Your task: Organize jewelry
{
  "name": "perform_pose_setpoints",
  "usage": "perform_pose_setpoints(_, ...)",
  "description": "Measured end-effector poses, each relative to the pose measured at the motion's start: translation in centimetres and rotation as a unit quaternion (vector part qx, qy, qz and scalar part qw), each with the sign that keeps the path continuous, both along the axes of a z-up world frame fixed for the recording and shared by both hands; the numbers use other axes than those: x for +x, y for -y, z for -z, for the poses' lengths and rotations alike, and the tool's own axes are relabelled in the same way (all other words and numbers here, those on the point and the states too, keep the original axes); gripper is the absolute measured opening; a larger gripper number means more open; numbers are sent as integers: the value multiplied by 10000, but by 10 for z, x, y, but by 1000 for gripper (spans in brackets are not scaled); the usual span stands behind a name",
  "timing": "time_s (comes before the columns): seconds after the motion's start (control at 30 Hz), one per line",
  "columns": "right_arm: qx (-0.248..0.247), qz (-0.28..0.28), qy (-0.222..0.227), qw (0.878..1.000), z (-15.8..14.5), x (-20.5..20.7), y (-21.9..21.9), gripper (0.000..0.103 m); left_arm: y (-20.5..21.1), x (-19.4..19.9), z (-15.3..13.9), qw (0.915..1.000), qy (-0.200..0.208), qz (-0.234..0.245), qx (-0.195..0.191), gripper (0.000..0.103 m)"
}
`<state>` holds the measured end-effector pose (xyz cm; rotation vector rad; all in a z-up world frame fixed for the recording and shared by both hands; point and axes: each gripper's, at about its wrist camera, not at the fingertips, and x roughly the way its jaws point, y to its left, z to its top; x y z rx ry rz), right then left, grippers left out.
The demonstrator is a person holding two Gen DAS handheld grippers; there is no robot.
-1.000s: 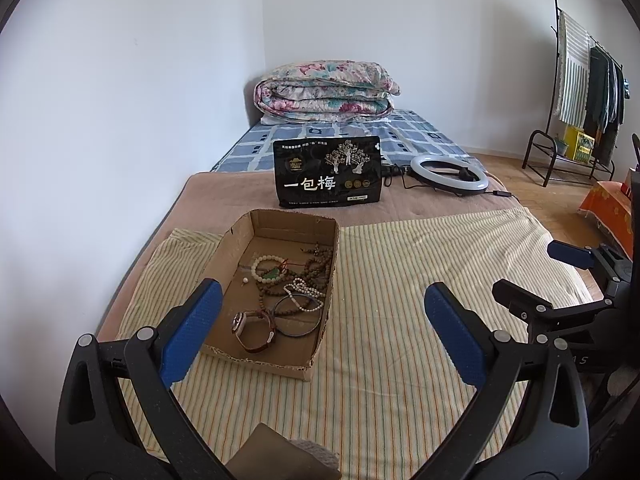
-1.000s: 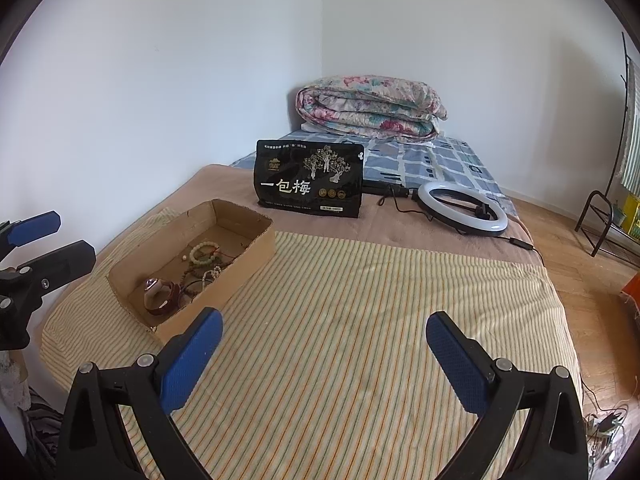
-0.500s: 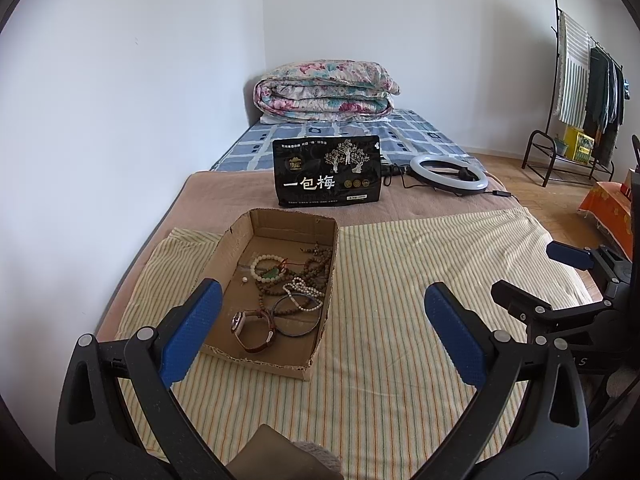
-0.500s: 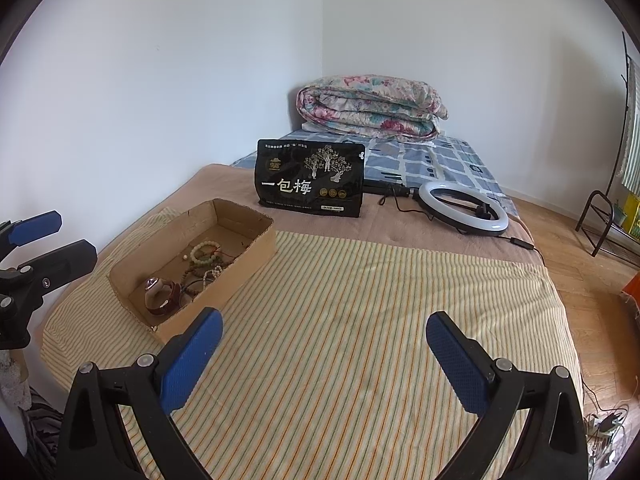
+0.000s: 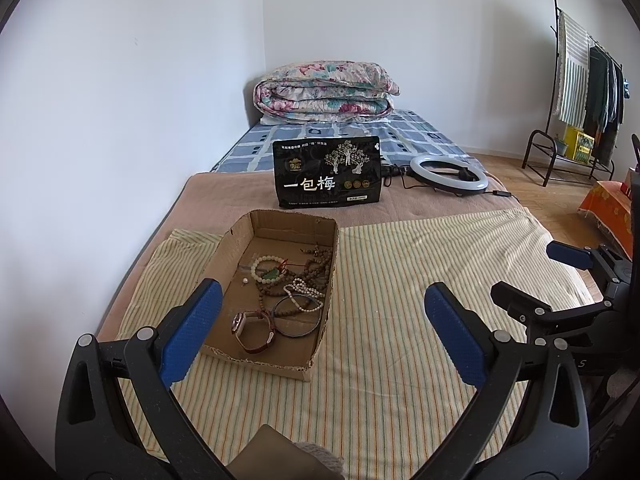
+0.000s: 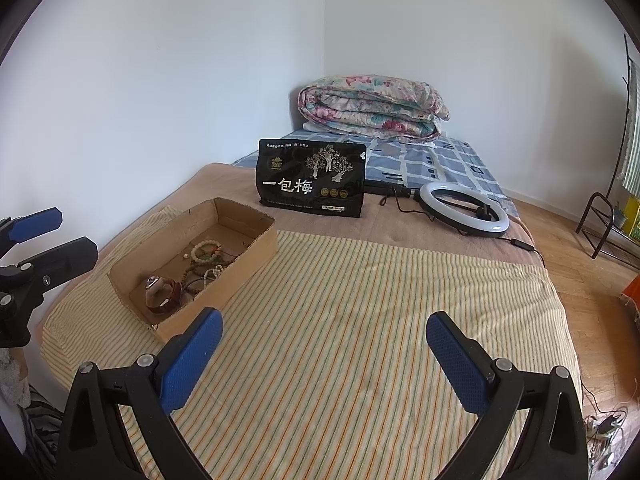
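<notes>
I held the left gripper [image 5: 320, 336] above the near edge of the striped cloth [image 5: 420, 280], its blue pads [image 5: 188, 334] spread wide and gripping nothing. The right gripper [image 6: 324, 354] hovered likewise over the cloth, jaws wide apart and empty. The cardboard tray [image 5: 324, 276] lay just ahead of my left gripper, behind its left pad, and ahead-left of my right gripper. Inside it lay the jewelry: a wristwatch [image 5: 250, 328] with a reddish-brown strap nearest me, a dark bangle [image 5: 296, 316] beside it, a white bead strand [image 5: 304, 294], brown prayer beads [image 5: 320, 264], and a pale bead bracelet [image 5: 268, 268] with a green charm farther back. Beyond the tray stood a black snack bag [image 5: 327, 174], with a ring light [image 5: 448, 174] lying to its right and a folded floral quilt [image 5: 326, 94] at the wall.
</notes>
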<state>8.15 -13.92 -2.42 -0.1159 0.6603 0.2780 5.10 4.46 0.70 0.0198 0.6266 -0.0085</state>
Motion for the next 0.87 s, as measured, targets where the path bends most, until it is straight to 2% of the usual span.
perform_pose_setpoints(0.87, -3, -2, -17, 10000, 0, -1, -1, 103, -2, 1, -1, 10000, 51, 6, 10, 103)
